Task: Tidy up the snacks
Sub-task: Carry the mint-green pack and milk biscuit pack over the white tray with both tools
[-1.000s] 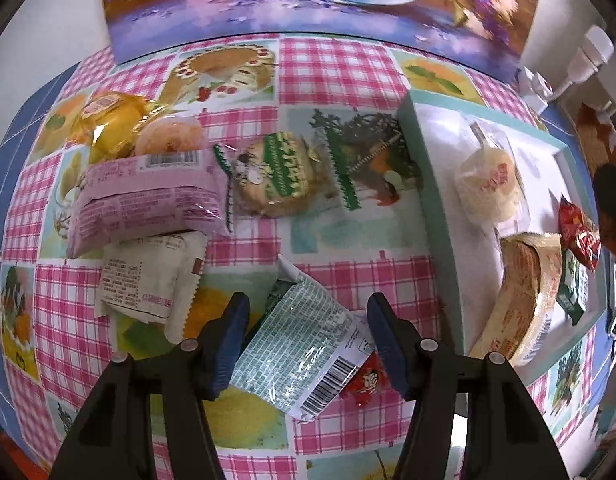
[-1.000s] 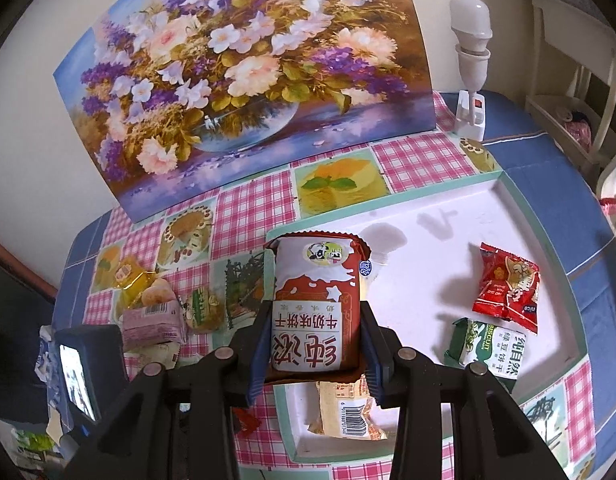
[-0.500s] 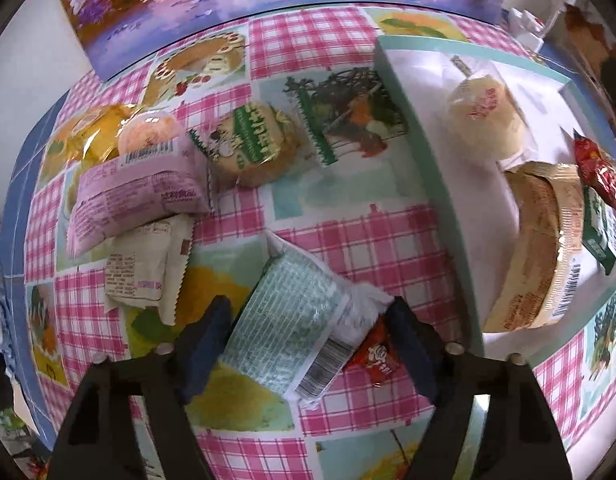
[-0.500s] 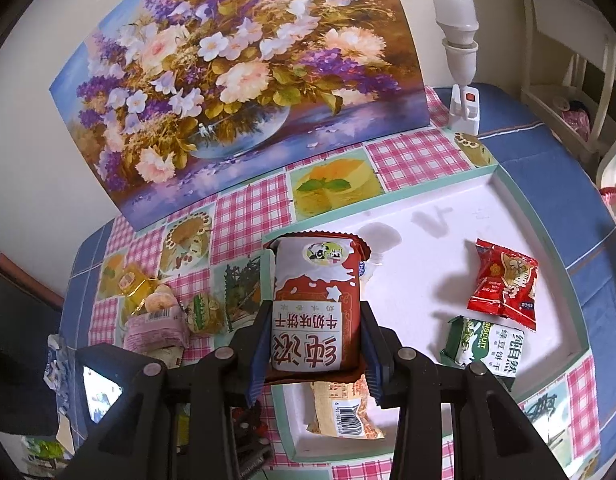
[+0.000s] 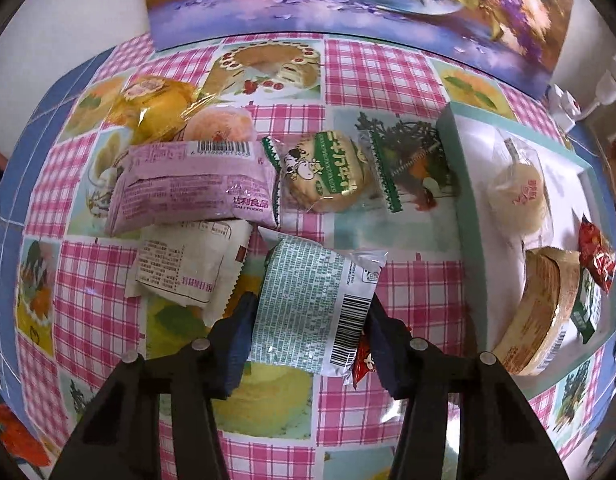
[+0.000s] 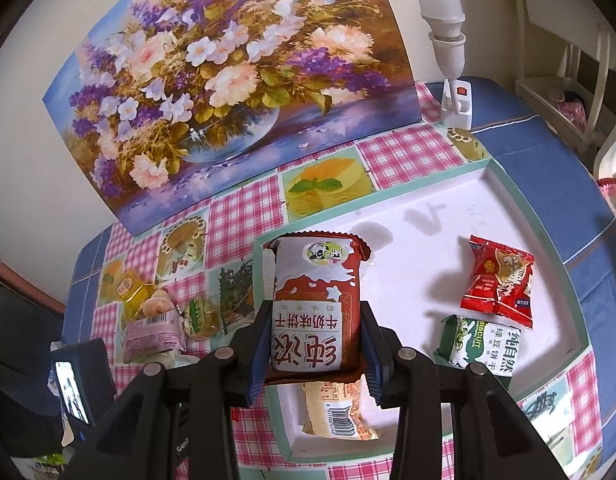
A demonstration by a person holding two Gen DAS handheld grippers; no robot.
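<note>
My left gripper [image 5: 308, 340] is shut on a green-and-white snack packet [image 5: 312, 304], both pads pressing its sides just above the checked tablecloth. A small red packet [image 5: 362, 360] lies partly under it. My right gripper [image 6: 314, 344] is shut on a red-brown milk biscuit packet [image 6: 314, 304], held above the left part of the white tray [image 6: 504, 184]. The tray holds a red packet [image 6: 498, 280], a green biscuit packet [image 6: 482, 344] and a tan packet [image 6: 336, 412]. The left wrist view shows the tray [image 5: 464, 200] at right with a round white bun [image 5: 520, 196].
Loose snacks lie left of the tray: a pink packet [image 5: 191, 188], a white packet [image 5: 183, 264], a yellow packet [image 5: 155, 108], a green-striped round biscuit [image 5: 328, 176]. A flower painting [image 6: 227, 64] stands at the back. A white lamp [image 6: 448, 40] stands at back right.
My left gripper has closed its pads onto the green-and-white packet, which was lying loose between open fingers. My right gripper still holds the red-brown packet in nearly the same place.
</note>
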